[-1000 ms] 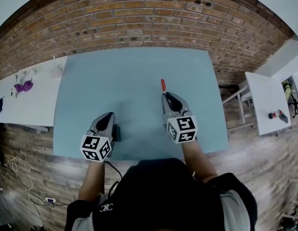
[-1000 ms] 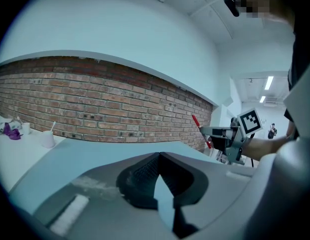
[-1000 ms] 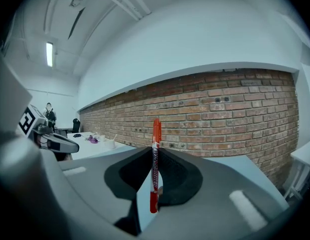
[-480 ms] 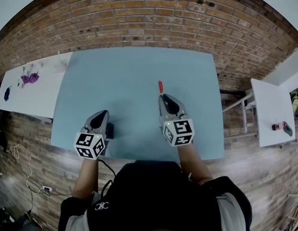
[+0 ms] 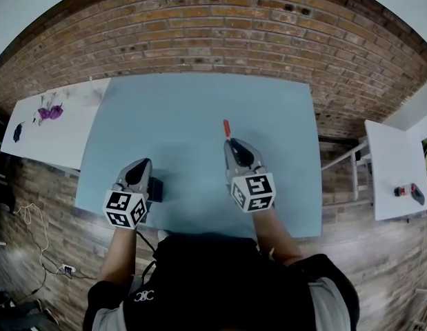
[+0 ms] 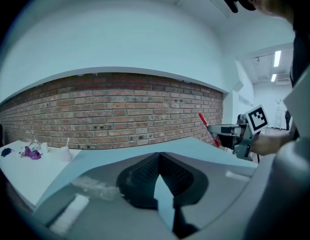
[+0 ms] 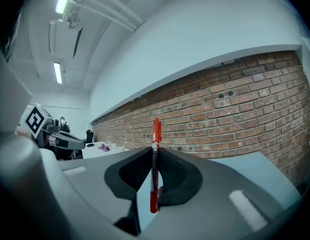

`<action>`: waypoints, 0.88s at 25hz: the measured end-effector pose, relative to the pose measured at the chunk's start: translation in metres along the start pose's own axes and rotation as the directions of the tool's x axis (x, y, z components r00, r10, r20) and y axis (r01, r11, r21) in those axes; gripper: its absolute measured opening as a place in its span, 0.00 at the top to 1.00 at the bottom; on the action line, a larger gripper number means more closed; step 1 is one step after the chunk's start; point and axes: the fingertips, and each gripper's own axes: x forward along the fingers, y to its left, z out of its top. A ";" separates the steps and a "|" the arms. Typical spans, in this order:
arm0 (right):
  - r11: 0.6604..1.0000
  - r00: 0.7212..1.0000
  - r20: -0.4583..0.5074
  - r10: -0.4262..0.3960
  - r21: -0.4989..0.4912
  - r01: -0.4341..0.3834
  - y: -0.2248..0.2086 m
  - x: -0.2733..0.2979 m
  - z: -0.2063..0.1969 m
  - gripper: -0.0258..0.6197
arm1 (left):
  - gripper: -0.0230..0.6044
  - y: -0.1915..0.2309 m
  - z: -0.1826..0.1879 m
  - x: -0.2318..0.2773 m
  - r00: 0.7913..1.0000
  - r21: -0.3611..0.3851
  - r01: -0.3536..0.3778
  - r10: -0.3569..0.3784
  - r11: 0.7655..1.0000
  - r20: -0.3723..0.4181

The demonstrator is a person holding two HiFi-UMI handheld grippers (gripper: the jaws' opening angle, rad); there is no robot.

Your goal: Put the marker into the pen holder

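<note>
My right gripper is shut on a red marker, held over the middle of the light-blue table. In the right gripper view the marker stands upright between the closed pads of that gripper, its cap end poking above them. A small black pen holder sits on the table near the front edge. Just left of it, my left gripper hovers. In the left gripper view that gripper has its tips together with nothing between them, and the marker shows at far right.
A white side table with a small purple thing stands to the left. Another white table with a small object stands to the right. A brick wall runs behind the blue table.
The head view has drifted a little. Both grippers stay almost where they were over the table, and the marker remains in the right jaws.
</note>
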 end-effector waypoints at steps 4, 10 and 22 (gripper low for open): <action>0.999 1.000 0.002 -0.005 0.034 0.005 0.009 0.008 -0.005 0.88 | 0.95 0.009 0.003 0.003 1.000 0.045 0.024 -0.024 0.999 -0.003; 0.999 0.999 0.025 -0.033 0.039 0.032 0.046 0.031 -0.007 0.88 | 0.95 0.050 0.004 -0.007 0.998 0.068 0.065 -0.065 0.996 0.003; 0.997 0.997 0.026 -0.075 -0.003 0.075 0.150 0.071 -0.022 0.88 | 0.95 0.142 -0.048 -0.044 0.984 0.005 0.174 -0.174 0.985 0.026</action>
